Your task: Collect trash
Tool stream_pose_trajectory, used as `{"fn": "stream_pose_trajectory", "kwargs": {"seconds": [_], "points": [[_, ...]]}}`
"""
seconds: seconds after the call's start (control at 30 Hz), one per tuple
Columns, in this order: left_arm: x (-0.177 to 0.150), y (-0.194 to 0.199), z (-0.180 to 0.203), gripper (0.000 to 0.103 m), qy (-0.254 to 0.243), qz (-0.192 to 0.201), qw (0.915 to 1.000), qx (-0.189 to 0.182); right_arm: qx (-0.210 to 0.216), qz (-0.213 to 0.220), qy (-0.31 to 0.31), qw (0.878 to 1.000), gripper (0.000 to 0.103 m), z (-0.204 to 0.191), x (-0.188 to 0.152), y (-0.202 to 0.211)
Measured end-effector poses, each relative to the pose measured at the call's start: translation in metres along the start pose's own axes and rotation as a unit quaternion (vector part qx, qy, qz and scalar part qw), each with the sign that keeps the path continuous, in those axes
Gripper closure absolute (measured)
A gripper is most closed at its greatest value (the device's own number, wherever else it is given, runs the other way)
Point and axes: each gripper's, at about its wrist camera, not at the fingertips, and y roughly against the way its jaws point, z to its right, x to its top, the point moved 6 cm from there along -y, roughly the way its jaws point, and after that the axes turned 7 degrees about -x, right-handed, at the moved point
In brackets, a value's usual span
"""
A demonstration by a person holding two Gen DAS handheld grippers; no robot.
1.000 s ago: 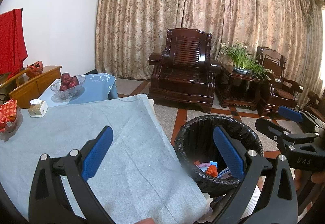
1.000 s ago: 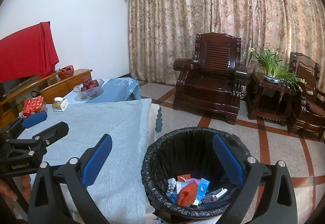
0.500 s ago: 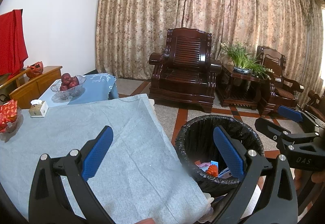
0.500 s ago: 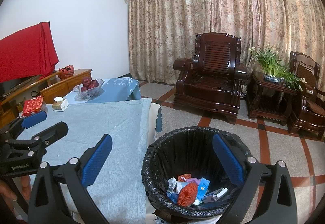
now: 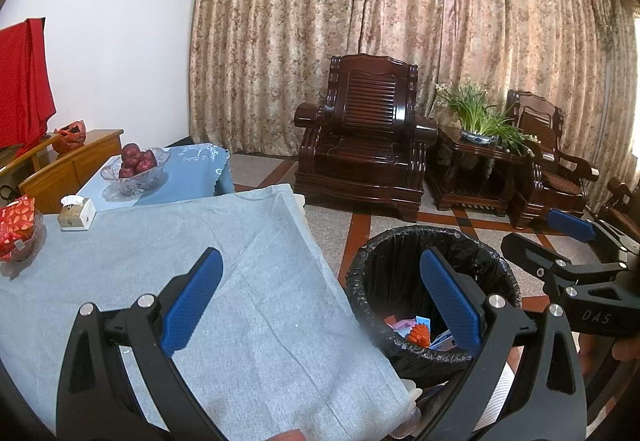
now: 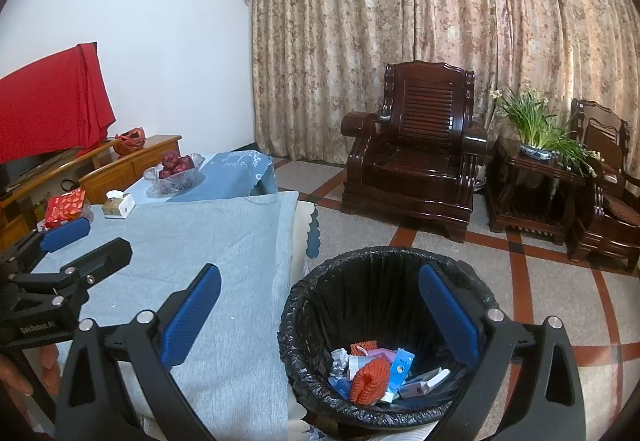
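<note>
A black-lined trash bin (image 6: 384, 325) stands on the floor beside the table; inside lie several scraps, among them an orange net (image 6: 370, 379), a blue packet and paper. The left wrist view shows the same trash bin (image 5: 404, 293) past the table corner. My right gripper (image 6: 320, 313) hangs open above the bin's near rim, with nothing between its blue pads. My left gripper (image 5: 320, 301) is open too, over the table's grey cloth (image 5: 160, 281) near its right edge. Each gripper appears in the other's view: right gripper (image 5: 568, 245), left gripper (image 6: 76, 241).
At the table's far end stand a tissue box (image 5: 76, 213), a red packet in a glass dish (image 5: 16, 229) and a glass bowl of apples (image 5: 136, 165). Dark wooden armchairs (image 6: 420, 157) and a plant stand (image 6: 532, 185) line the curtain. A wooden sideboard (image 6: 128, 165) runs along the left wall.
</note>
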Motion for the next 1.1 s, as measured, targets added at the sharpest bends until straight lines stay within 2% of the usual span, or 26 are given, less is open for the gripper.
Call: {"fn": "stream_pose_trajectory", "kwargs": {"seconds": [1.1], "points": [[0.0008,0.001,0.0018,0.007,-0.001,-0.001,1.0,0.001,0.001,-0.001,0.0,1.0,0.006,-0.0006,0.0001,0.0]]}}
